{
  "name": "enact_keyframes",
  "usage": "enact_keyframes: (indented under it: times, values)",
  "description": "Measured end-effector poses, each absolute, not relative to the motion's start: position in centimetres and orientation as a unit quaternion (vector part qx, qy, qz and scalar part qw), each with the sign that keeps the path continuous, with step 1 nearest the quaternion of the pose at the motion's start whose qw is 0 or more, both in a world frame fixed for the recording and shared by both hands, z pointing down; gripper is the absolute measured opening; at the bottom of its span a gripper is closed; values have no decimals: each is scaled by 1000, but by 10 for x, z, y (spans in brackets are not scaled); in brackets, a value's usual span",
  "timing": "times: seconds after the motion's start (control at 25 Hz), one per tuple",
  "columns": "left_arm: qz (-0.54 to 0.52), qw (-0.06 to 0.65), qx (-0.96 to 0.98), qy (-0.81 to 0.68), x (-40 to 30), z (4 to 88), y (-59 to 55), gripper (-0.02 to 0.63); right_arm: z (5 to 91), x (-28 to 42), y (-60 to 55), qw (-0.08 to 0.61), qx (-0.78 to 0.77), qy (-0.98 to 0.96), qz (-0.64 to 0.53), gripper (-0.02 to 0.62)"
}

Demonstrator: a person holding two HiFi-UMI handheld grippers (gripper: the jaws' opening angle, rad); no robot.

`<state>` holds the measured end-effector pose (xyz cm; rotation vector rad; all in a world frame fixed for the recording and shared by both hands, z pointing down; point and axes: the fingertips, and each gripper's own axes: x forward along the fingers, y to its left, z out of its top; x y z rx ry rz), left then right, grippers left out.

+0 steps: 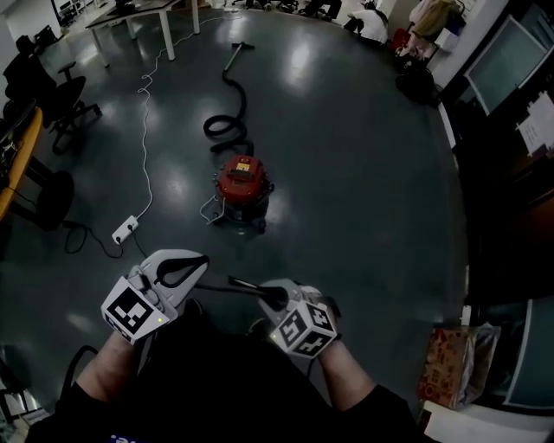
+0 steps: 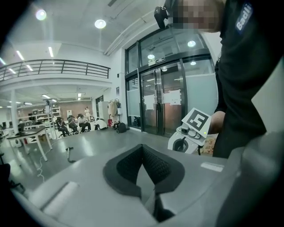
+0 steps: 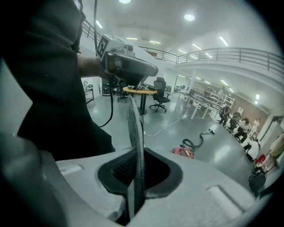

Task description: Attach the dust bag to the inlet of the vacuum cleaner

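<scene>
The red vacuum cleaner (image 1: pixel 242 182) stands on the dark floor ahead of me, its black hose (image 1: pixel 227 104) coiling away behind it. It also shows small in the right gripper view as the vacuum cleaner (image 3: pixel 183 152). My right gripper (image 1: pixel 275 296) is shut on a thin dark flat piece (image 3: pixel 136 133), seen edge-on, which looks like the dust bag's edge. In the head view this piece (image 1: pixel 249 285) reaches left towards my left gripper (image 1: pixel 201 260). The left gripper (image 2: pixel 142 153) is shut with nothing between its pads. Both grippers are held close to my body, well short of the vacuum.
A white power strip (image 1: pixel 125 229) and its cable lie on the floor left of the vacuum. Office chairs (image 1: pixel 65 104) and a table (image 1: pixel 138 13) stand far left. A printed paper bag (image 1: pixel 450 363) sits at the lower right. Glass doors (image 2: pixel 159 97) close off one side.
</scene>
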<state>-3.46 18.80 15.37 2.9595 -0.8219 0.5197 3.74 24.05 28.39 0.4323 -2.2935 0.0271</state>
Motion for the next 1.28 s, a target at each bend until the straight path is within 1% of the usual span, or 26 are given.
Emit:
enact_keyframes:
  times: [0.16,0.36,0.72,0.92,1.08,1.28]
  values:
    - [174,15,942,-286,-42,165,168,2,287,38,227,393,161,-905,13,26]
    - [153,46,936,-314,-70,196,123,2,290,24,199,397,164,-903,13,26]
    - [133,65,948,-281,-119,235,18,2,308,-19,124,395,219,-892,19,26]
    - [122,83,950,-276,-147,263,-44,2,326,-35,84,414,247,-875,38,26]
    - [115,106,946,-284,-151,286,-83,2,348,-39,62,428,251,-867,53,26]
    - [133,130,932,-310,-139,328,-112,2,382,-35,43,423,230,-873,73,26]
